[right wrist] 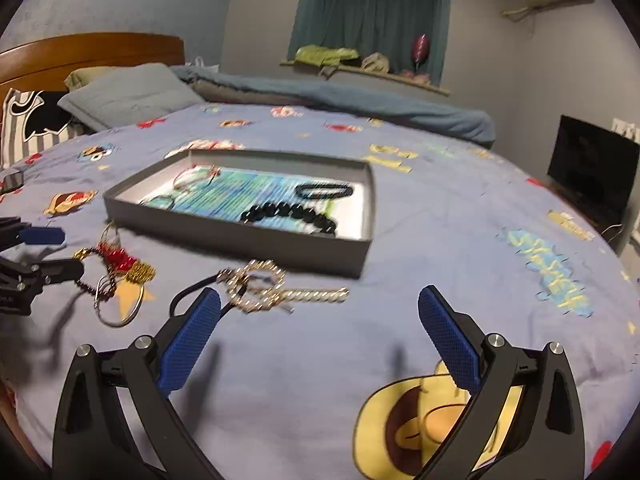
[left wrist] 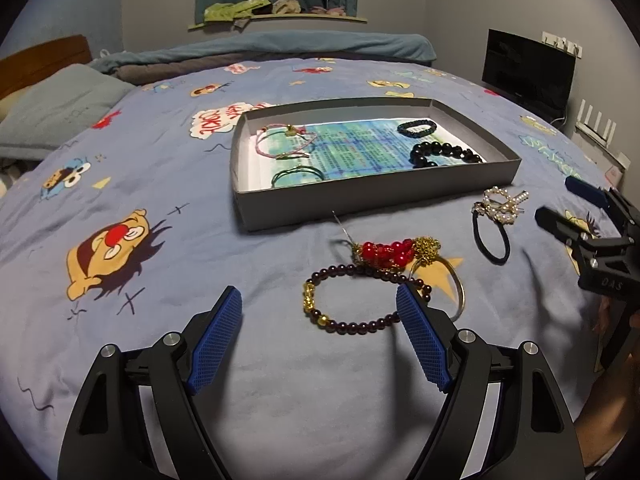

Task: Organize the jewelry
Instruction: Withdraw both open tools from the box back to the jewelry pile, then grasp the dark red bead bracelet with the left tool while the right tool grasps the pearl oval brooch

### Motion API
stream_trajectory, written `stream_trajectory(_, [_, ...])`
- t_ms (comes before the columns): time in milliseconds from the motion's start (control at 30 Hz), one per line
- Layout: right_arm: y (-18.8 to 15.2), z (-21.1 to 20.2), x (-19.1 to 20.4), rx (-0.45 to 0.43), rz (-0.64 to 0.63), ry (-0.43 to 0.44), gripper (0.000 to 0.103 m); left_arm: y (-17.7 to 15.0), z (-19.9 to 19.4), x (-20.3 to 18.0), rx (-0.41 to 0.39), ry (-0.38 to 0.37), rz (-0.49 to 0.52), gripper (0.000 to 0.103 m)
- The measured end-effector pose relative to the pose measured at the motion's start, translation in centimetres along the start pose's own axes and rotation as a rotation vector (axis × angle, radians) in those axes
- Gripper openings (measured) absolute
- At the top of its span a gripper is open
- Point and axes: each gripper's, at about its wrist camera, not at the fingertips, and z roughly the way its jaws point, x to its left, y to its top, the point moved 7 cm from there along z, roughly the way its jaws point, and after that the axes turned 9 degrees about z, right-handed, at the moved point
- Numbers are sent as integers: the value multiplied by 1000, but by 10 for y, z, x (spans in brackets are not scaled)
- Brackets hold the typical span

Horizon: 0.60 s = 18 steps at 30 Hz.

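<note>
Left wrist view: the left gripper has its fingers wide apart and holds nothing; the dark bead bracelet lies flat on the bed, in front of the grey box; the right gripper reads "DAS".
Right wrist view: the right gripper has fingers wide apart, empty; the pearl hair tie, blurred, lies in front of the box, long side left to right.

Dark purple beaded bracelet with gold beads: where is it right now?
Left wrist view: the dark purple beaded bracelet lies on the blue cartoon bedsheet, between the open left gripper and the red bead cluster.

Grey tray; red beads; blue cartoon-print sheet; prob. dk purple bracelet.
</note>
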Motion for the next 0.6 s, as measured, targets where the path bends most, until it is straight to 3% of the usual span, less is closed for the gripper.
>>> stream_trajectory(200, [-7,6,5,57,5,31,98,1,0,3,-8,9,-8,78])
stream_trajectory(267, [-7,7,4,61,10,35,98,1,1,1,-7,7,1,67])
stream_trajectory(600, [-4,13,1,86,95,88,94,-4,12,1,37,-28,-7,47])
